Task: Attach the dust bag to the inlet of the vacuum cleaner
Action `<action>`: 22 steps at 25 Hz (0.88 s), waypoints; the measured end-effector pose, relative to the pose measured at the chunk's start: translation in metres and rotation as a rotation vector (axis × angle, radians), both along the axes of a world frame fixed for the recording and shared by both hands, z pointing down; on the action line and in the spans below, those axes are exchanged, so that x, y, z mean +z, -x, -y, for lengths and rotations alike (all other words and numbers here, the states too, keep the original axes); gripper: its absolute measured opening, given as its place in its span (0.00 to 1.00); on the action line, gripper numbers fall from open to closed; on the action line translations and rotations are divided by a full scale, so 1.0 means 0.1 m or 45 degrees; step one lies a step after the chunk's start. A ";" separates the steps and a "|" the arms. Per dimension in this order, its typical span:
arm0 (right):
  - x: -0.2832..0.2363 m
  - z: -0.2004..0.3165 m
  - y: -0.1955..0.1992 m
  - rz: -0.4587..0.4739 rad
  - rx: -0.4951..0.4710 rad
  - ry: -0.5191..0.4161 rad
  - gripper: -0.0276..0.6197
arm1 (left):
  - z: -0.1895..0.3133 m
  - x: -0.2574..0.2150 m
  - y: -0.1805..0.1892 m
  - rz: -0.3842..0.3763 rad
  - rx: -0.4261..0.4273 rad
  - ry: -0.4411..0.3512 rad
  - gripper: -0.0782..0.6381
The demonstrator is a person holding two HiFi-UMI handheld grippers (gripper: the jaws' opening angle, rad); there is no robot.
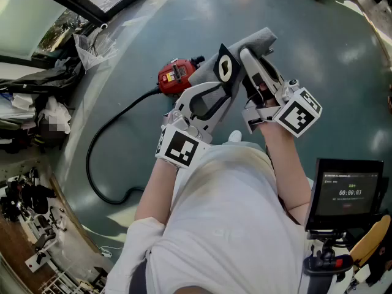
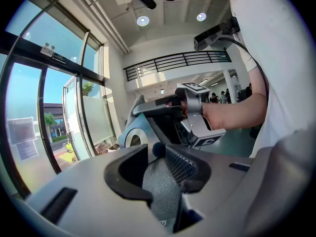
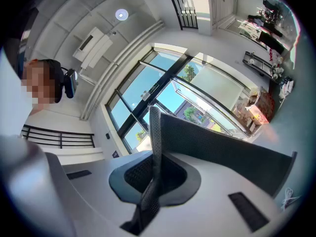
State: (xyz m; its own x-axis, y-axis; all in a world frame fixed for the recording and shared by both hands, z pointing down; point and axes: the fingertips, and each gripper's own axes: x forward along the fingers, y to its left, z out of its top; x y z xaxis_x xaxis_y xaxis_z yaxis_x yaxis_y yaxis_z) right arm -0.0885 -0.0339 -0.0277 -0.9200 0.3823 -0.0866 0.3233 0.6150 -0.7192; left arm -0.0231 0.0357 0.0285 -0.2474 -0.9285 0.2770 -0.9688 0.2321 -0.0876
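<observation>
I hold a grey dust bag [image 1: 254, 41] in the air between both grippers. Its black collar [image 1: 225, 69] with a white oval hole faces up and to the left. My left gripper [image 1: 214, 95] is shut on the bag's mesh fabric [image 2: 160, 181] just below the collar [image 2: 129, 137]. My right gripper [image 1: 249, 57] is shut on a folded edge of the bag [image 3: 154, 147], and the rest of the bag's panel [image 3: 222, 152] spreads to its right. The red vacuum cleaner [image 1: 176, 75] lies on the floor beyond the left gripper, close to the collar.
A black power cord [image 1: 101, 152] loops from the vacuum cleaner across the green floor. Plastic bags and clutter [image 1: 92, 45] lie by the glass door at the upper left. Tools [image 1: 30, 207] lie at the lower left. A screen on a stand [image 1: 346, 192] is at the lower right.
</observation>
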 end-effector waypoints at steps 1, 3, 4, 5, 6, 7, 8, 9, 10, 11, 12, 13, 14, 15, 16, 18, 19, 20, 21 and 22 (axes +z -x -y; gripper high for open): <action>0.01 -0.04 -0.01 -0.012 -0.023 -0.011 0.07 | -0.04 0.02 -0.01 -0.003 -0.013 0.010 0.25; 0.03 -0.10 -0.05 -0.037 -0.068 -0.034 0.07 | -0.12 0.03 -0.03 0.005 -0.032 0.028 0.24; 0.05 -0.13 -0.07 -0.052 -0.088 -0.045 0.07 | -0.16 0.02 -0.06 0.017 -0.035 0.038 0.24; 0.07 -0.15 -0.10 -0.067 -0.108 -0.052 0.07 | -0.20 0.01 -0.10 0.029 -0.033 0.049 0.24; 0.09 -0.18 -0.14 -0.082 -0.132 -0.056 0.07 | -0.25 0.01 -0.14 0.035 -0.032 0.061 0.21; 0.12 -0.22 -0.17 -0.095 -0.162 -0.055 0.07 | -0.29 0.03 -0.18 0.034 -0.040 0.076 0.17; 0.16 -0.26 -0.19 -0.106 -0.201 -0.048 0.07 | -0.33 0.06 -0.19 0.029 -0.058 0.092 0.17; 0.21 -0.29 -0.19 -0.122 -0.243 -0.036 0.07 | -0.36 0.10 -0.19 0.021 -0.083 0.108 0.17; 0.29 -0.32 -0.16 -0.152 -0.281 -0.024 0.07 | -0.38 0.15 -0.17 0.013 -0.113 0.120 0.17; 0.39 -0.33 -0.12 -0.193 -0.314 -0.015 0.07 | -0.40 0.21 -0.13 0.006 -0.142 0.131 0.17; 0.49 -0.36 -0.06 -0.236 -0.345 -0.007 0.07 | -0.43 0.27 -0.08 0.002 -0.163 0.142 0.17; 0.58 -0.42 0.02 -0.275 -0.375 0.009 0.07 | -0.46 0.34 -0.01 0.005 -0.173 0.159 0.17; 0.65 -0.49 0.14 -0.306 -0.406 0.041 0.07 | -0.49 0.43 0.07 0.018 -0.176 0.186 0.17; 0.73 -0.58 0.28 -0.334 -0.434 0.084 0.07 | -0.53 0.54 0.18 0.034 -0.175 0.221 0.17; 0.83 -0.65 0.45 -0.362 -0.454 0.121 0.07 | -0.56 0.67 0.33 0.044 -0.176 0.257 0.17; 1.05 -0.76 0.81 -0.417 -0.470 0.135 0.07 | -0.63 0.93 0.68 0.019 -0.199 0.287 0.17; 1.14 -0.80 0.95 -0.442 -0.476 0.115 0.07 | -0.69 1.01 0.84 -0.011 -0.222 0.274 0.17; 1.21 -0.84 1.07 -0.462 -0.486 0.087 0.07 | -0.75 1.06 0.98 -0.041 -0.252 0.248 0.17; 1.27 -0.86 1.15 -0.477 -0.502 0.059 0.07 | -0.80 1.07 1.08 -0.067 -0.282 0.218 0.16; 1.31 -0.84 1.17 -0.488 -0.520 0.040 0.07 | -0.80 1.06 1.13 -0.093 -0.302 0.192 0.14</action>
State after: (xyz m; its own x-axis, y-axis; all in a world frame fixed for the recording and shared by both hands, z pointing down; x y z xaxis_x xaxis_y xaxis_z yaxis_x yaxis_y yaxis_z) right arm -0.2056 0.0503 0.1028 -0.6657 0.7167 0.2077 0.2428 0.4712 -0.8479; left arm -0.1356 0.1161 0.1347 -0.4273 -0.7938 0.4327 -0.8939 0.4427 -0.0706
